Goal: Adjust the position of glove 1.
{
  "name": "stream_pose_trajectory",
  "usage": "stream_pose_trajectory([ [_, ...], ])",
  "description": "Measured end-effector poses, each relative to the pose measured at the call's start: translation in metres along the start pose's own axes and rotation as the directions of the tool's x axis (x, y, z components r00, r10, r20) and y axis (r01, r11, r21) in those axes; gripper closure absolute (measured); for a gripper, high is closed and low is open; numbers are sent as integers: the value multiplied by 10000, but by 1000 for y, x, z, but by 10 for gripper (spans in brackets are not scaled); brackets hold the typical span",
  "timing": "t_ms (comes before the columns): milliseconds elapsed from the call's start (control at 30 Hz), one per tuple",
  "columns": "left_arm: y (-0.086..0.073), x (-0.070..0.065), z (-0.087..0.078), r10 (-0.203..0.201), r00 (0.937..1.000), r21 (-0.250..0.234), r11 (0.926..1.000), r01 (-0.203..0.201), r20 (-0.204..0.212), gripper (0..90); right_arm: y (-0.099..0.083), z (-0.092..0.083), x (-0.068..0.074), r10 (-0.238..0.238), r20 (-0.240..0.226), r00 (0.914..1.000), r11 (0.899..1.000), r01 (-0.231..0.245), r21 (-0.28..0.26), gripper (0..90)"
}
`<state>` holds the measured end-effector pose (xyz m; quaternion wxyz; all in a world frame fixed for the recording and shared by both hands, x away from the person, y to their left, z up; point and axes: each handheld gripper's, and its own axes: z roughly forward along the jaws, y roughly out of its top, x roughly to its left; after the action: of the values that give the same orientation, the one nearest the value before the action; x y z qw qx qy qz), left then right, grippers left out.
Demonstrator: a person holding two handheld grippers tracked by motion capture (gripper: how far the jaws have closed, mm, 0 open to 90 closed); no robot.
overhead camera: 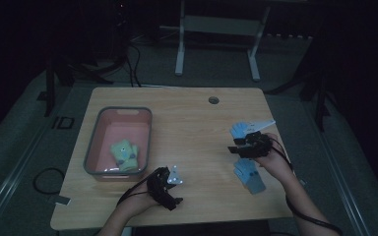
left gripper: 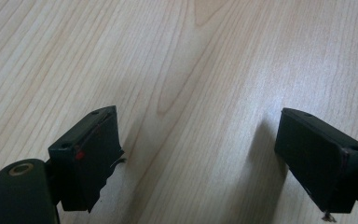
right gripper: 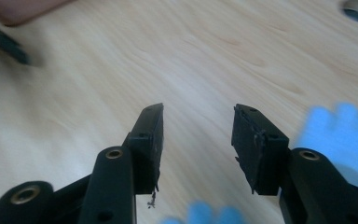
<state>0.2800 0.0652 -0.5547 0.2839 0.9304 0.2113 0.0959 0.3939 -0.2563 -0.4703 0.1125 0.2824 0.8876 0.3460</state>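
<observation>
Surface: pale wooden table top [overhead camera: 192, 128] with fine straight grain, rounded corners and a round cable hole [overhead camera: 213, 100] near its far edge; dim room, dark floor around it.
Bin: pink rectangular plastic tub with a grey rim [overhead camera: 91, 147], on the table's left part; a soft yellow-green knitted glove [overhead camera: 124, 154] lies inside it.
Blue gloves: one soft light-blue knitted glove [overhead camera: 237, 130] lies flat just beyond the right gripper; a second light-blue glove [overhead camera: 250, 176] lies near the front edge, beside the right hand.
Left gripper [left gripper: 198, 154]: black, blocky jaws spread wide over bare wood, nothing between them.
Right gripper [right gripper: 198, 140]: black jaws partly apart, nothing between them, above the table between the two blue gloves.
</observation>
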Motion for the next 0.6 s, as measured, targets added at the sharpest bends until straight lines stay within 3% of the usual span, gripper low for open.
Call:
stream_pose_trajectory([
  [67,-3,-1,0,25,10000,-172,9998,-24,61,144,-9,-5,-16,209,419,9989,9998,-212,50,555],
  [233,-6,-1,-1,64,9999,-377,9993,-61,79,145,-21,-3,-43,576,962,9937,9979,-601,229,586],
  [433,-8,0,-4,-22,10000,-558,9984,22,2,145,-25,5,-69,925,1244,9879,9949,-967,286,599],
  [500,-9,1,-4,-34,10000,-513,9987,32,-35,145,-27,16,-83,1274,1349,9826,9906,-1328,316,602],
  [600,-11,2,-5,-74,10000,-535,9985,72,-22,145,-27,24,-88,1359,1402,9808,9891,-1425,382,602],
])
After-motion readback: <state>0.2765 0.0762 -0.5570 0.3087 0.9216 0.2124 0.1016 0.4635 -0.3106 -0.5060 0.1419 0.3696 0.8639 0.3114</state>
